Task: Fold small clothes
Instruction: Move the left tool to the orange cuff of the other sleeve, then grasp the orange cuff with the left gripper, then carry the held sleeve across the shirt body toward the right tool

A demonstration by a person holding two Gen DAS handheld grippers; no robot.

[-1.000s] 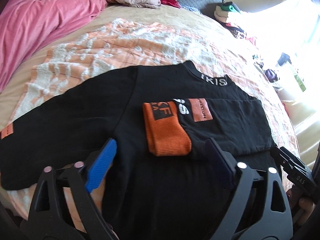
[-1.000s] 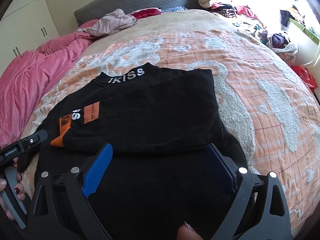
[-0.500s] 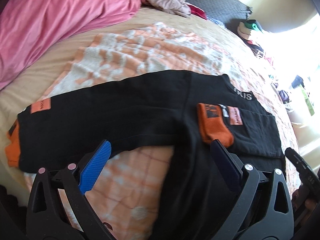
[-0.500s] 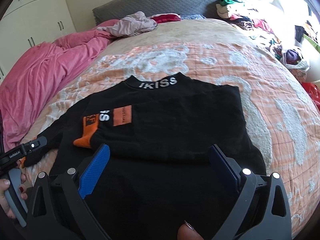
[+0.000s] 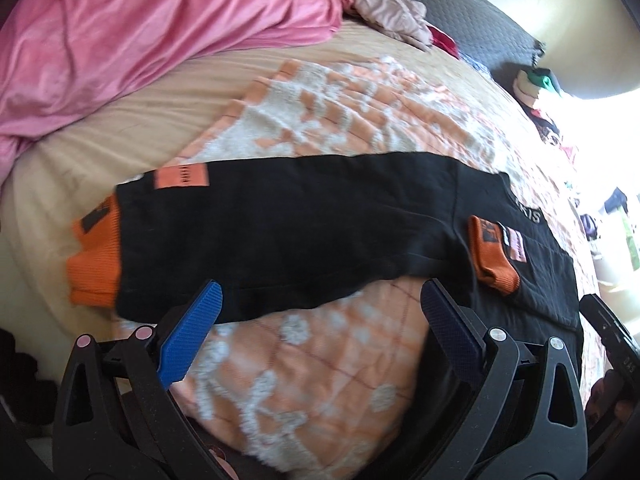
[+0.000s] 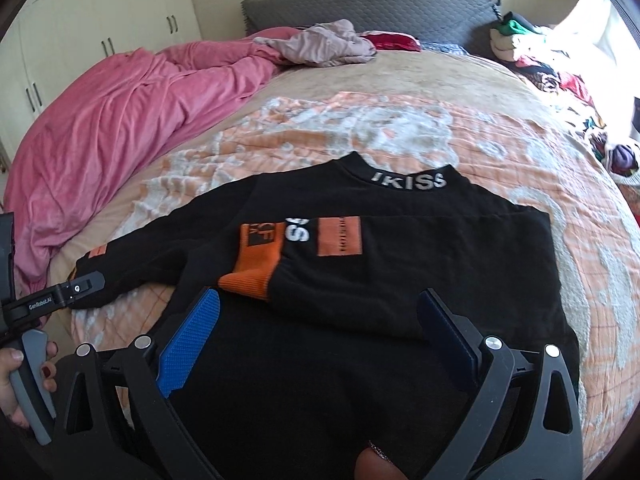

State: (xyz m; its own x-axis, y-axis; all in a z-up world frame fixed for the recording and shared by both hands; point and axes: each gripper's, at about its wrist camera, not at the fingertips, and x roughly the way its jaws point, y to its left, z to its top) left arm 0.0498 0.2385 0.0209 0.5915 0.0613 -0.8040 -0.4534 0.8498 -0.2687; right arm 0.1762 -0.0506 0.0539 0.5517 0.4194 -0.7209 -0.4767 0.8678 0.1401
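Observation:
A black sweatshirt (image 6: 420,280) with orange cuffs and white "IKISS" lettering at its collar lies flat on the bed. Its right sleeve is folded across the chest, the orange cuff (image 6: 256,264) resting near the middle. The left sleeve (image 5: 280,236) stretches out straight to the side, ending in an orange cuff (image 5: 94,268). My left gripper (image 5: 316,300) hovers open just short of that sleeve's lower edge, nothing between its fingers. My right gripper (image 6: 320,308) stands open above the sweatshirt's lower body, empty. The left gripper's body (image 6: 52,296) and a hand show at the right wrist view's left edge.
An orange and white patterned blanket (image 6: 400,128) covers the bed under the sweatshirt. A pink duvet (image 5: 140,32) is bunched at the far left. Loose clothes (image 6: 328,44) lie by the grey headboard, and a pile of clothes (image 6: 532,52) sits at the far right.
My left gripper has swung leftward from over the sweatshirt's body to the outstretched left sleeve. My right gripper has drawn back a little. Both stay open; the sweatshirt has not moved.

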